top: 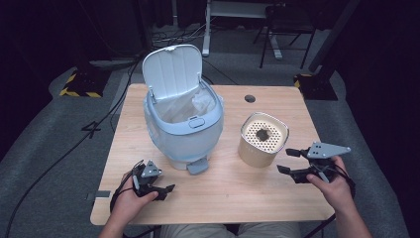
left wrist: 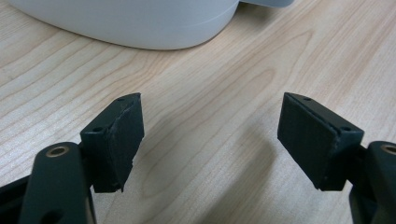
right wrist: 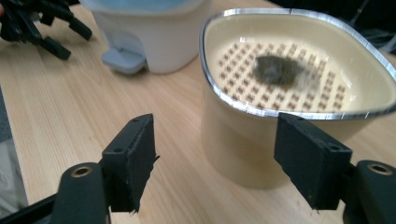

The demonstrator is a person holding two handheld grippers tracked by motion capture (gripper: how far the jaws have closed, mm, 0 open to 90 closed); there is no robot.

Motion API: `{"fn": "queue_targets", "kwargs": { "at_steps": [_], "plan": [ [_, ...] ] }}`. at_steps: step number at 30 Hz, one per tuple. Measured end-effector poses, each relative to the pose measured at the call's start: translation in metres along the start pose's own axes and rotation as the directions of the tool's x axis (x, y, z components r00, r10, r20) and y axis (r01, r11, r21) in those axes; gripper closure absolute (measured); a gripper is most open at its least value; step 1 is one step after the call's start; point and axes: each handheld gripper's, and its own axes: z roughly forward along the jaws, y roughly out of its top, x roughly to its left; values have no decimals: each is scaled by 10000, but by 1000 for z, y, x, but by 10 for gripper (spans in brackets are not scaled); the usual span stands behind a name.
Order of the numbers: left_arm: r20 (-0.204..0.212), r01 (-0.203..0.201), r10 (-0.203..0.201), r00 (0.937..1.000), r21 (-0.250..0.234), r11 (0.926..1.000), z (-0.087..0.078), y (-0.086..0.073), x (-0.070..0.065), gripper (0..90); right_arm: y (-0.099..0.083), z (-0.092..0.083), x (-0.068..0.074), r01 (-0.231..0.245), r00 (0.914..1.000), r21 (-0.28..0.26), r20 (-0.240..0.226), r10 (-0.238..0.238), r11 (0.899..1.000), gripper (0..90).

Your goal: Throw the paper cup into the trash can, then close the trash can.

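A pale blue pedal bin point(top: 183, 134) stands on the wooden table point(top: 223, 193) with its lid point(top: 172, 67) up and a clear liner inside. To its right sits a beige container point(top: 262, 141) with a perforated top and a dark clump of fluff point(top: 262, 133) on it. My left gripper point(top: 166, 192) rests low near the front left, open and empty, pointing at the bin's base point(left wrist: 130, 23). My right gripper point(top: 286, 161) is open just right of the container point(right wrist: 243, 144), whose side lies ahead of the jaws without touching the pads.
The bin's foot pedal point(top: 197, 166) juts toward the front edge. A cable hole point(top: 250, 98) sits in the table's far right part. Black cables point(top: 59, 158) run across the grey floor at left. Desk legs point(top: 270, 44) stand behind the table.
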Motion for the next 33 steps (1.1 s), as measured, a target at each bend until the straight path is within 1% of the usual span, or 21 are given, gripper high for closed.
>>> {"fn": "queue_targets", "kwargs": {
  "at_steps": [1,2,3,4,5,6,7,8,11,16,17,18,21,22,25,26,27,30,31,32,33],
  "plan": [
    [0,0,0,10000,0,10000,0,0,0,235,0,0,0,0,10000,0,0,0,10000,296],
    [-33,-73,73,10000,17,10000,-1,0,0,236,-7,0,0,-3,9997,379,252,-6,9993,294],
    [-33,-73,73,10000,17,10000,-1,0,0,239,-7,0,0,-3,9997,379,252,-6,9993,294],
    [-62,-35,35,10000,60,10000,-2,0,0,239,-11,1,-1,-131,9995,390,280,120,9992,293],
    [-212,39,-36,9998,141,9999,-3,1,0,250,-20,5,-6,-506,9986,536,177,497,9973,291],
    [-212,39,-36,9998,141,9999,-3,1,0,250,-20,5,-6,-506,9986,536,177,497,9973,291],
    [-140,124,-123,9998,75,9999,-4,1,1,250,-24,7,-8,-623,9979,621,208,611,9961,291],
    [-64,213,-213,9998,-65,9998,-6,2,2,247,-35,14,-15,-791,9963,989,410,753,9920,290],
    [5,253,-253,9997,-466,9986,-10,3,5,219,-48,22,-21,-1093,9935,1182,452,1046,9870,285],
    [76,415,-410,9991,-901,9951,-20,8,6,214,-64,33,-26,-1257,9908,1339,662,1177,9830,253],
    [32,393,-392,9992,-1088,9933,-27,11,6,215,-71,39,-28,-1276,9898,1261,787,1183,9838,228],
    [32,393,-392,9992,-1088,9933,-27,11,6,216,-71,39,-28,-1276,9898,1261,787,1183,9838,228],
    [46,357,-354,9994,-1643,9858,-44,18,7,221,-82,47,-32,-1469,9859,1587,1030,1316,9763,220],
    [46,357,-354,9994,-1643,9858,-44,18,7,224,-82,47,-32,-1469,9859,1587,1030,1316,9763,220],
    [-76,106,-122,9999,-1793,9837,-60,22,7,235,-88,52,-34,-1529,9848,1821,1099,1344,9713,210],
    [-76,106,-122,9999,-1793,9837,-60,22,7,236,-88,52,-34,-1529,9848,1821,1099,1344,9713,210],
    [-27,130,-137,9999,-1930,9811,-69,24,7,237,-90,53,-35,-1480,9847,1710,1171,1290,9741,199],
    [-55,71,-84,9999,-2082,9781,-77,27,7,239,-91,53,-36,-1577,9809,1634,1400,1353,9739,197],
    [28,46,-40,10000,-2277,9737,-84,31,8,241,-92,53,-36,-1504,9816,1634,1417,1277,9750,196],
    [28,46,-40,10000,-2277,9737,-84,31,8,243,-92,53,-36,-1504,9816,1634,1417,1277,9750,196],
    [113,51,-24,9999,-2462,9692,-92,35,10,246,-94,53,-36,-1465,9810,1467,1484,1246,9783,182]
  ]
}}
